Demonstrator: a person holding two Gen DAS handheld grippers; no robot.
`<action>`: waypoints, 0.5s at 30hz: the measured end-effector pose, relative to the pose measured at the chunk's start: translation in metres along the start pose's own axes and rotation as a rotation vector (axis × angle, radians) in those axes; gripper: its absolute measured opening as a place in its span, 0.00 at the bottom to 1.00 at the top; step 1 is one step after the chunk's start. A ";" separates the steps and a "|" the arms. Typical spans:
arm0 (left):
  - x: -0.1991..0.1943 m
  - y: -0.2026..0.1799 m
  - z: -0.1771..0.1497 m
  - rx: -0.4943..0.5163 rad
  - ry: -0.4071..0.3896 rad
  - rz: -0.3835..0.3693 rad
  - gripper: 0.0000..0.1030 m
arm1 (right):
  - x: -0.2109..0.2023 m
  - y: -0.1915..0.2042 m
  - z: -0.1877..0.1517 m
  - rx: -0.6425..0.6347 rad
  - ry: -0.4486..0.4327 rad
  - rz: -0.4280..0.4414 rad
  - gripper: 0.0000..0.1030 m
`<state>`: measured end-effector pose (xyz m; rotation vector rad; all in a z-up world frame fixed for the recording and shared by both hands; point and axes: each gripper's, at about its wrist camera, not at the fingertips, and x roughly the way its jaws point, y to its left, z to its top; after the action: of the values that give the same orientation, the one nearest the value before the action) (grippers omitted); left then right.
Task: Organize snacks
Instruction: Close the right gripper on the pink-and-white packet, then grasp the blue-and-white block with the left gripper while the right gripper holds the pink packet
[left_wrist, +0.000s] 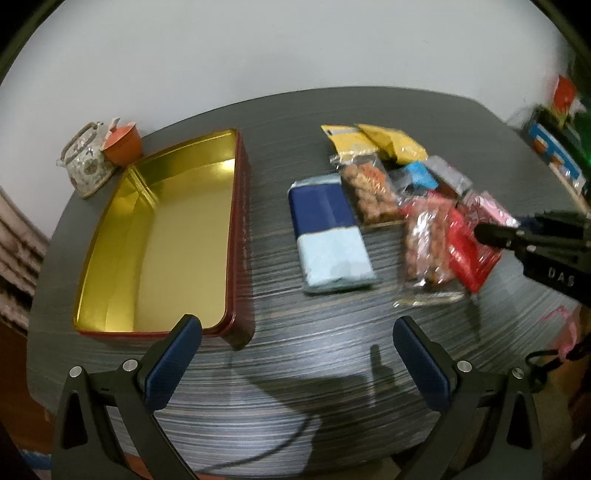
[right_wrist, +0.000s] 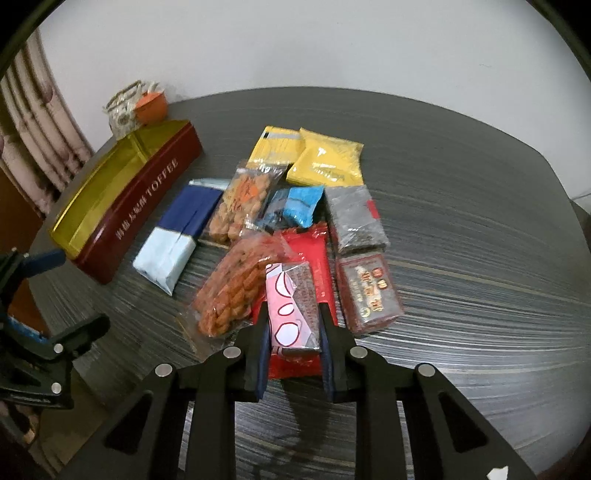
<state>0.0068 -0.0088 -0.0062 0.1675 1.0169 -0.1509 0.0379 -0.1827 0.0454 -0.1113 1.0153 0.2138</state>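
- My right gripper (right_wrist: 295, 332) has its jaws clamped on the pink-and-white snack pack (right_wrist: 291, 306), one pad on each long side. The pack lies on the red packet (right_wrist: 314, 254), in the near part of the pile, toward the middle of the table (right_wrist: 480, 258).
- To do this step well, I judge I should lift straight up so the red packet and the orange twist bag (right_wrist: 232, 291) touching its left side aren't dragged along, then carry it over the tin's near wall.
- The open tin (left_wrist: 159, 236) sits toward the table's left edge, gold inside, nothing in it that I can see.
- My left gripper (left_wrist: 295, 354) hangs over the table's near edge beside the tin's near right corner, fingers spread wide, nothing between them.
- Count of snacks I can make out: two yellow packets (right_wrist: 325, 162), two clear bags of orange pieces, one blue-and-pale-blue pack (right_wrist: 177, 236), one bright blue pack (right_wrist: 301, 205), one grey pack (right_wrist: 354, 218), one dark red box (right_wrist: 369, 291), one red packet, one pink-and-white pack. Ten in all.
- At the table's far left corner: one teapot (left_wrist: 86, 158), one orange cup (left_wrist: 123, 144).
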 end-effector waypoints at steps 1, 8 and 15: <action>-0.002 0.001 0.002 -0.009 -0.002 -0.013 1.00 | -0.003 -0.003 0.000 0.014 -0.008 -0.002 0.20; -0.017 0.004 0.032 -0.042 -0.001 -0.054 0.96 | -0.012 -0.019 0.002 0.084 -0.021 -0.004 0.20; 0.000 -0.005 0.064 -0.070 0.090 -0.104 0.88 | -0.020 -0.021 0.005 0.094 -0.048 0.002 0.20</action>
<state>0.0590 -0.0276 0.0268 0.0581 1.1193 -0.2037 0.0370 -0.2043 0.0651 -0.0200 0.9758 0.1697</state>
